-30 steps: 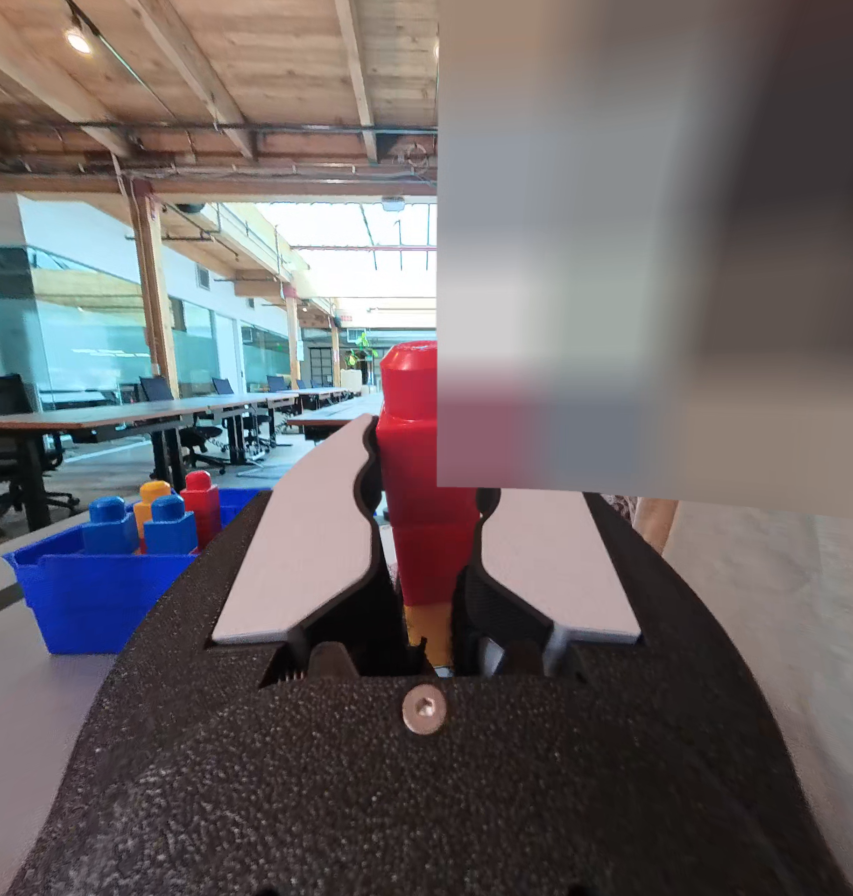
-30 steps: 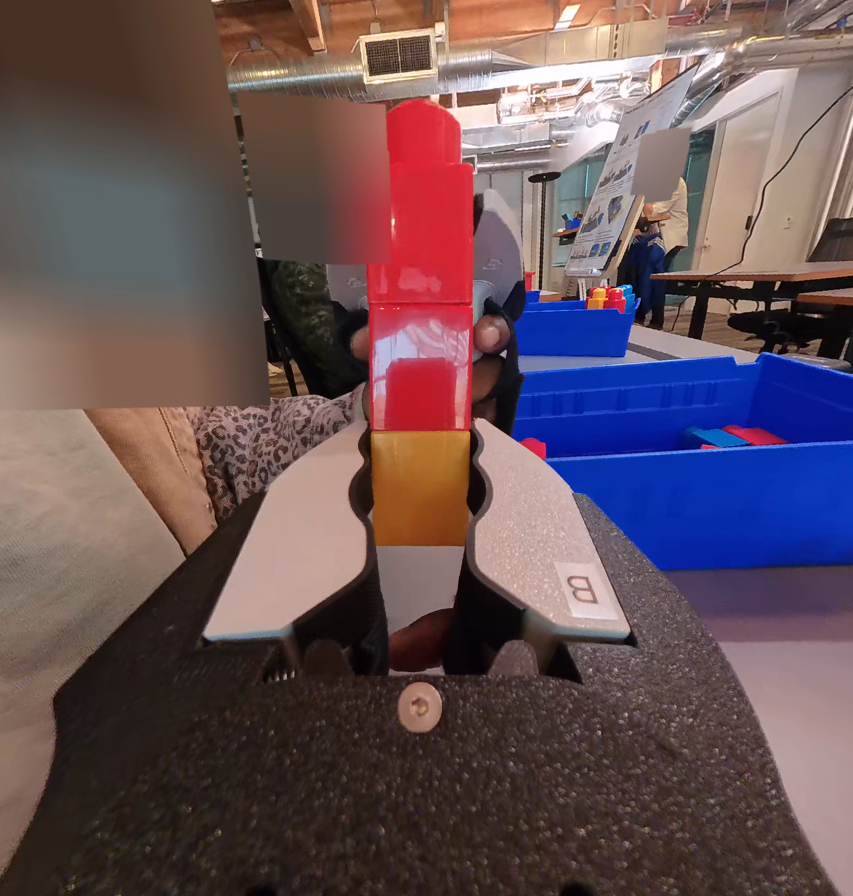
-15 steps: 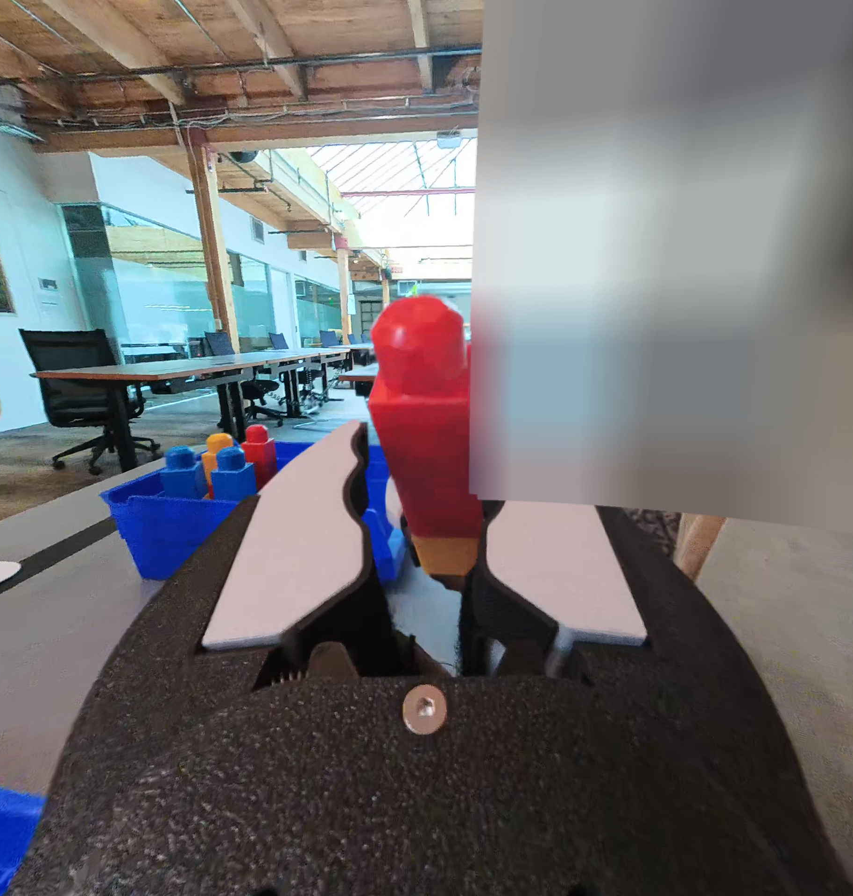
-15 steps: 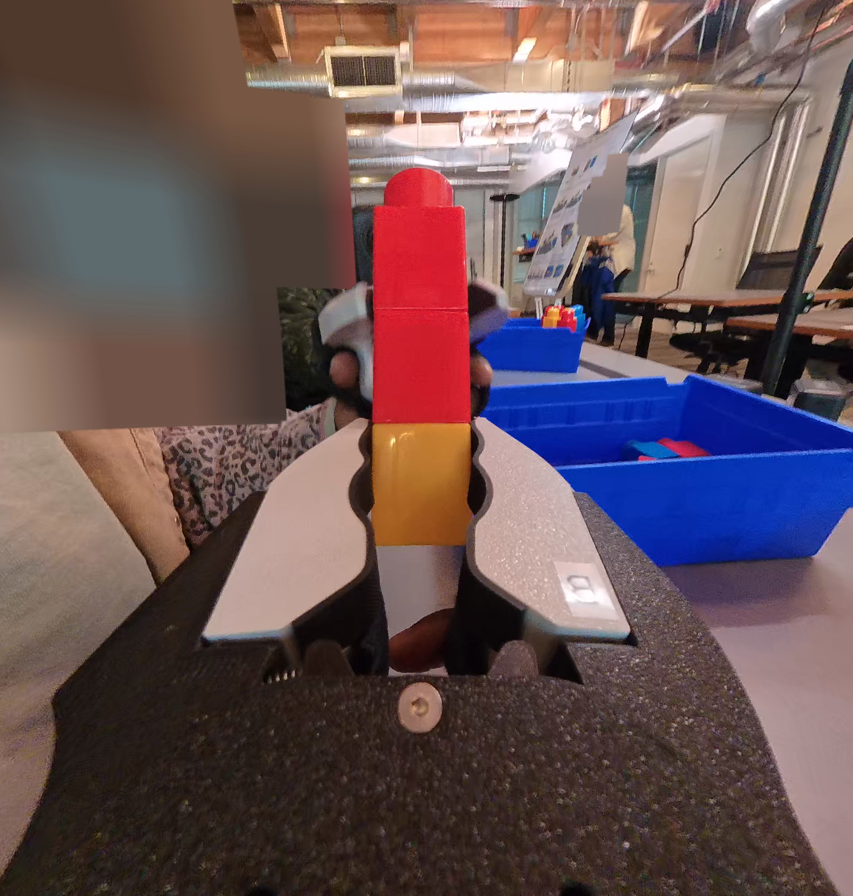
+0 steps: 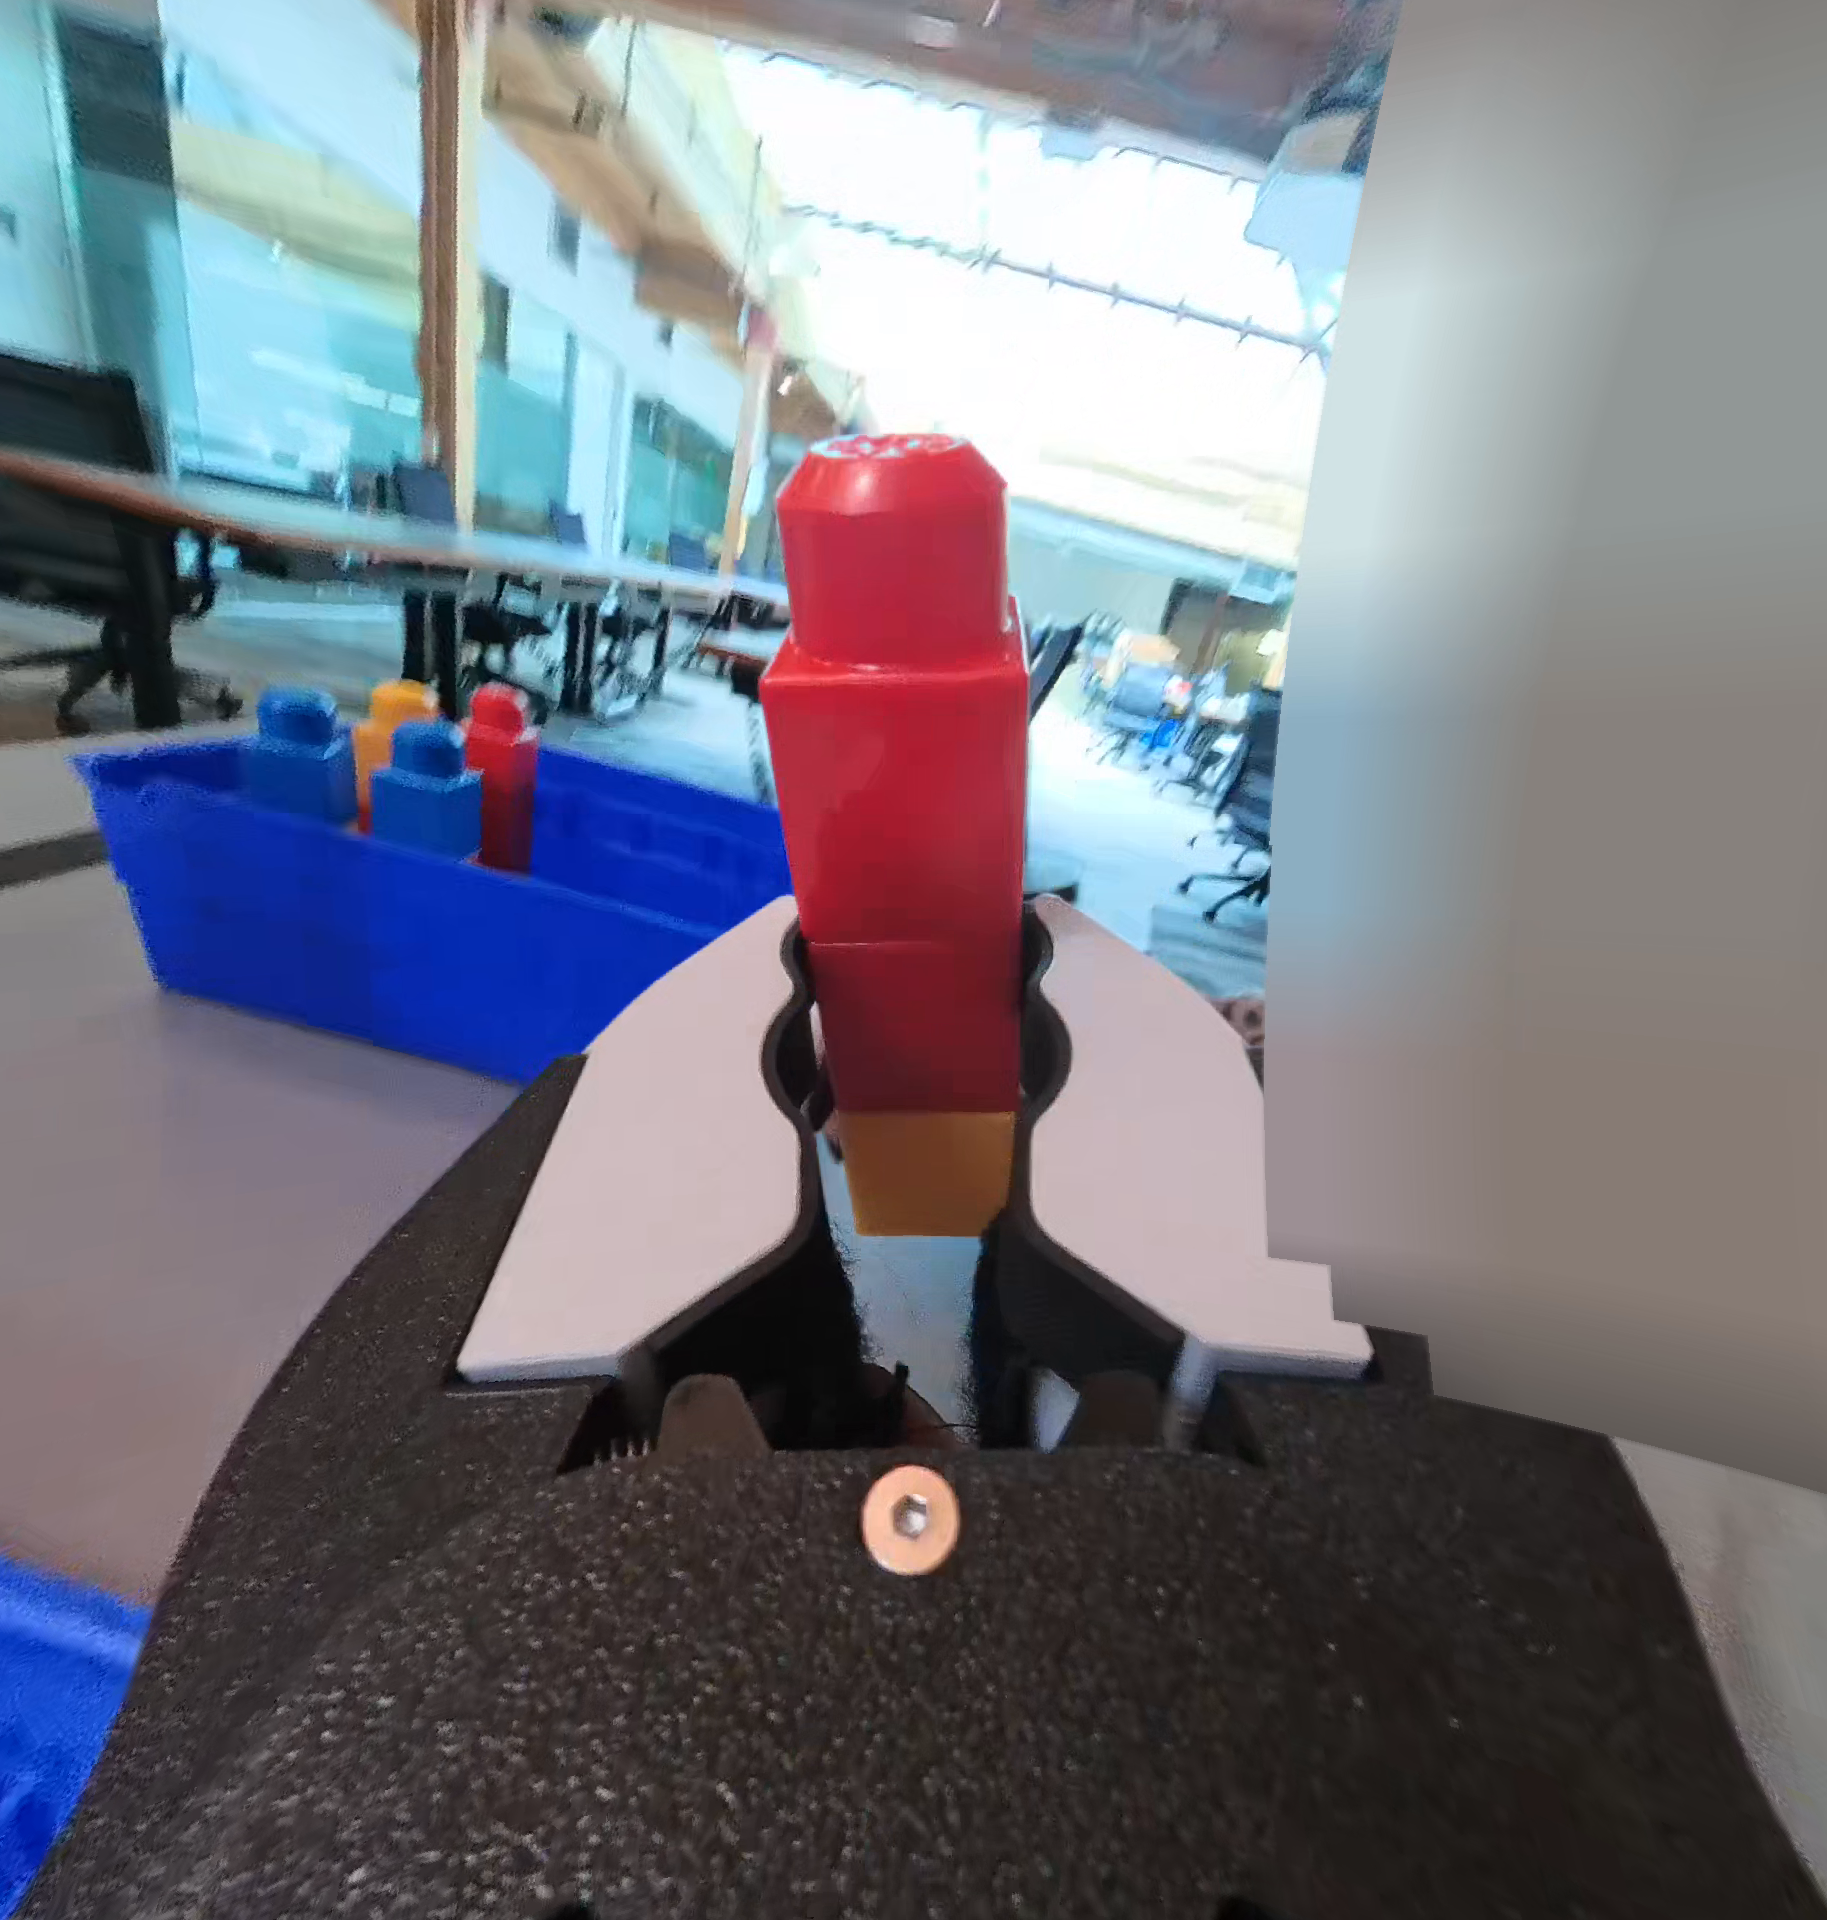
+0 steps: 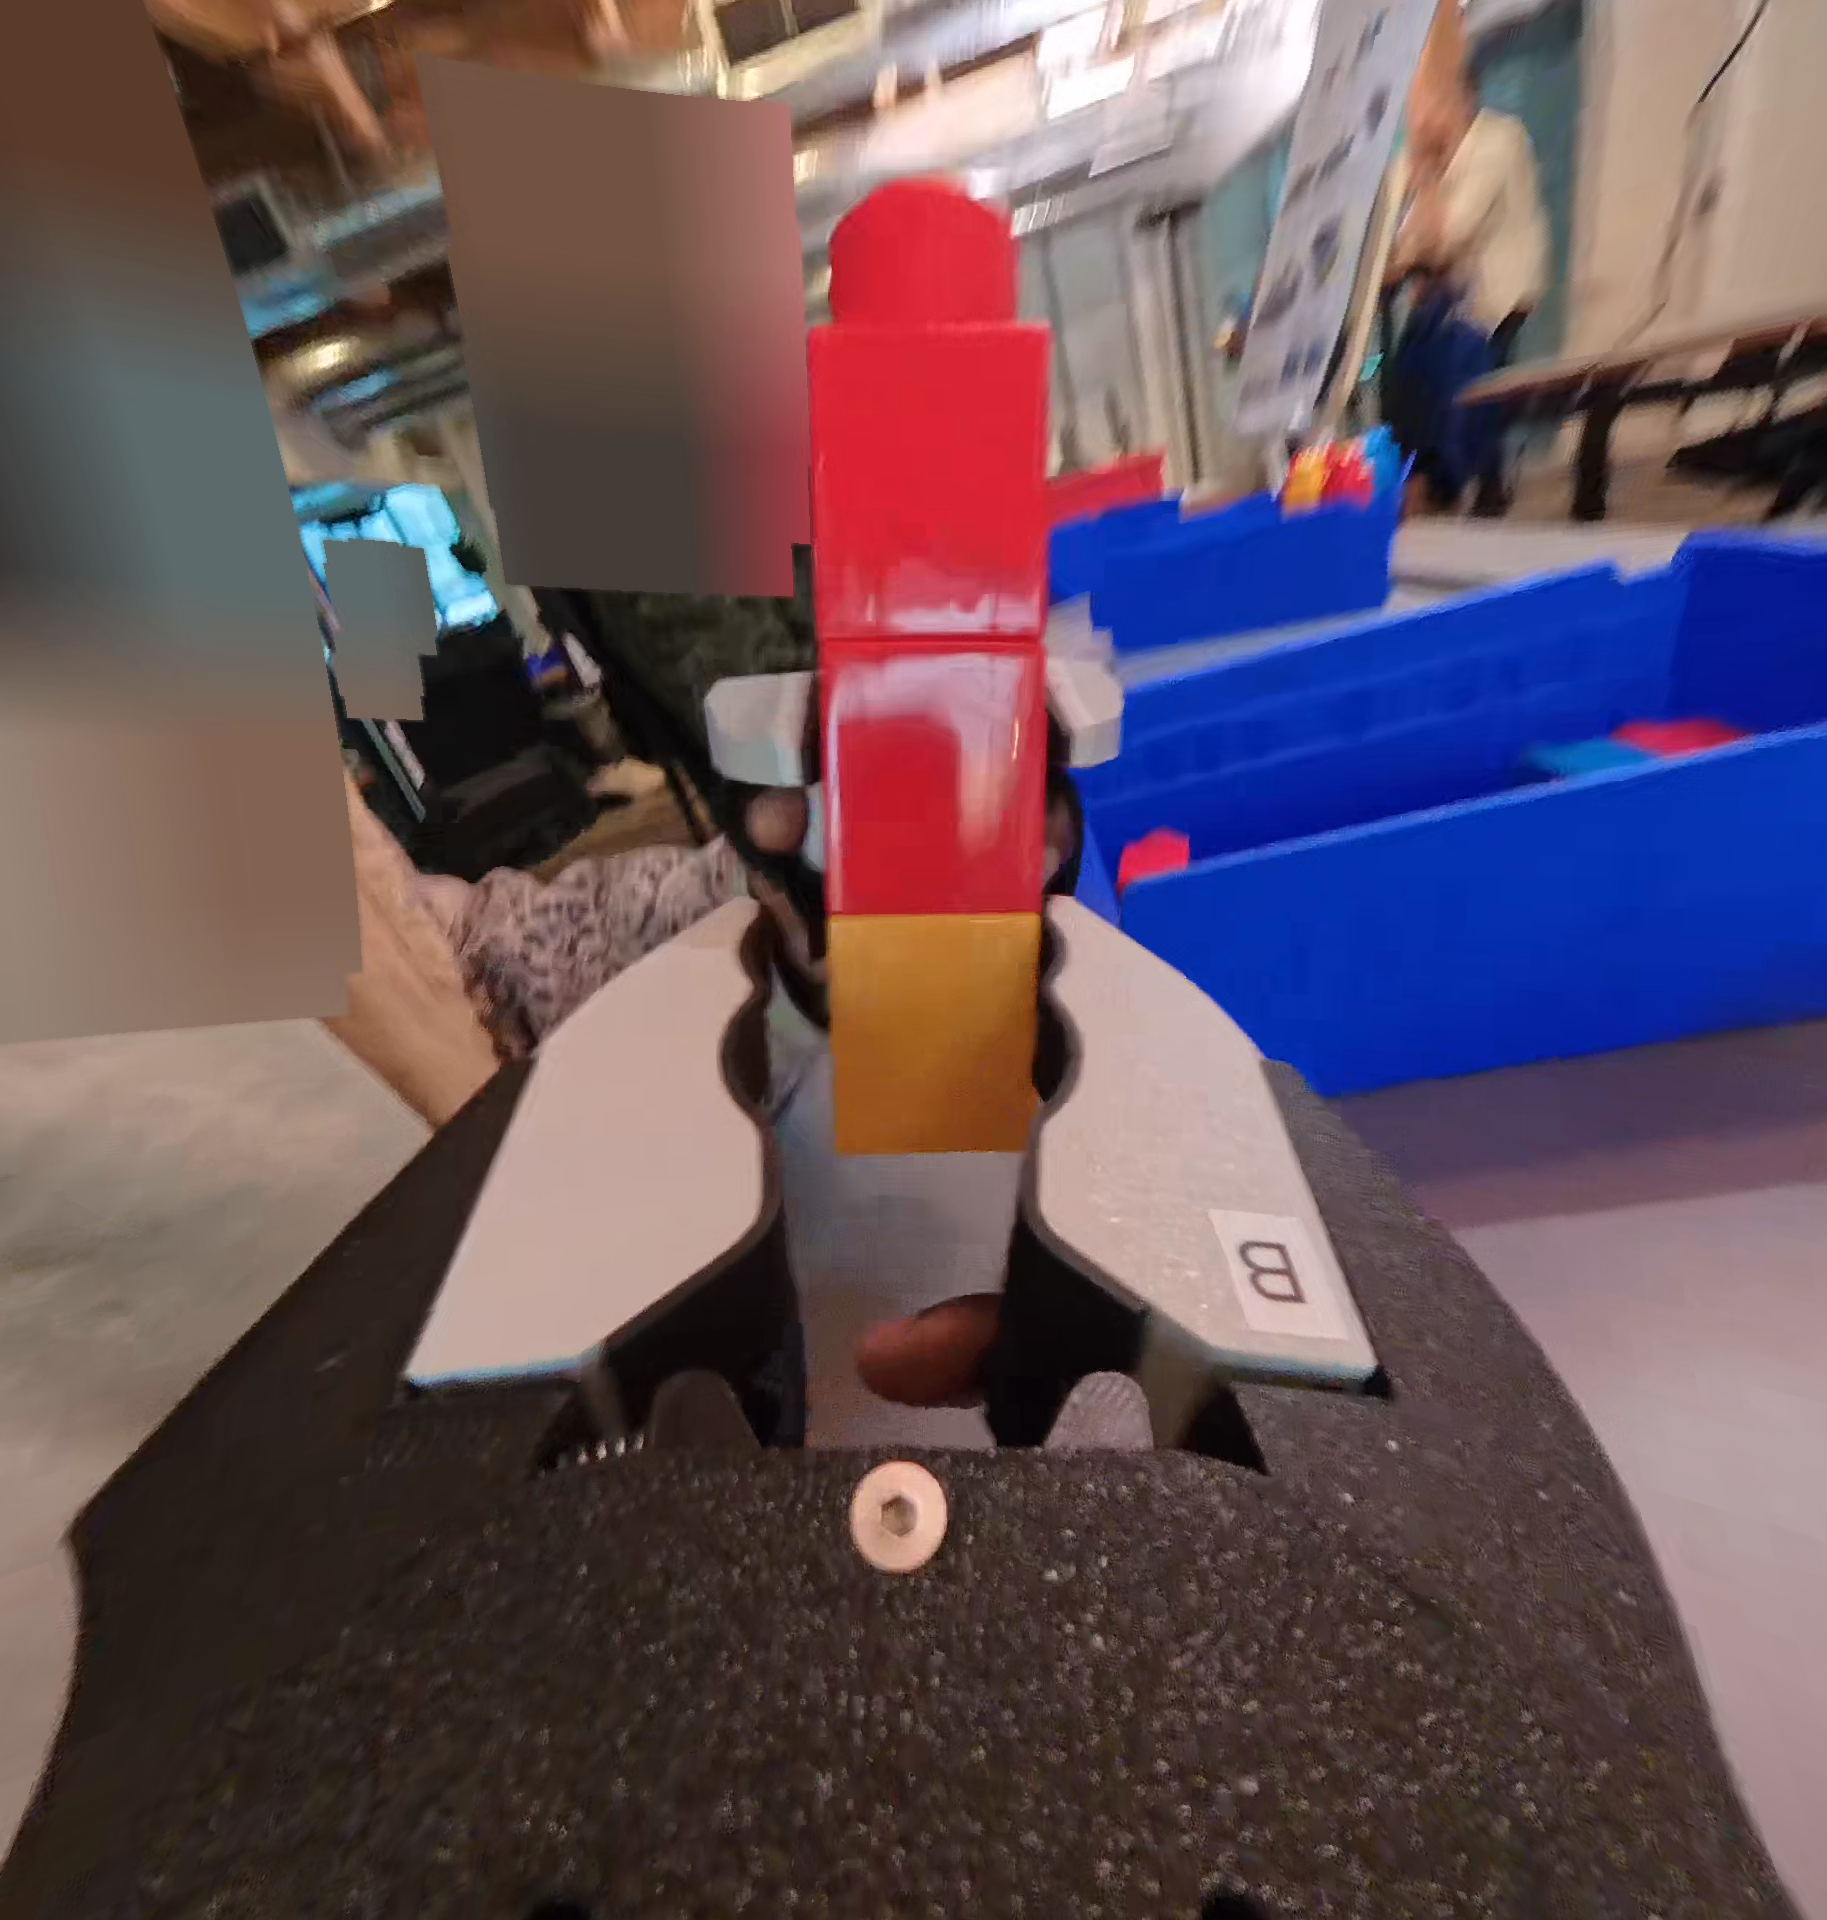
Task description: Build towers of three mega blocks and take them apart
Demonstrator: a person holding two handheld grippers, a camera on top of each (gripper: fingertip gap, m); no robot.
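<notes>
Between the left hand-held gripper (image 5: 914,1023) pads sits the middle red block (image 5: 919,1029), clamped tight. Right hand-held gripper (image 6: 904,1029) stands open (left pad clear of the yellow block (image 6: 935,1034)).

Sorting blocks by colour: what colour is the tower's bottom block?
Yellow-orange bottom block, clearest in the right wrist view.

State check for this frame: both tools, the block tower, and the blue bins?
Left tool: closed on the middle red block, with pads against both sides.
Right tool: open, with a gap between one pad and the yellow block.
Tower: assembled and upright, red on red on yellow.
Near blue bin: a few blocks lying inside.
Far blue bin: block stacks standing upright inside.
</notes>
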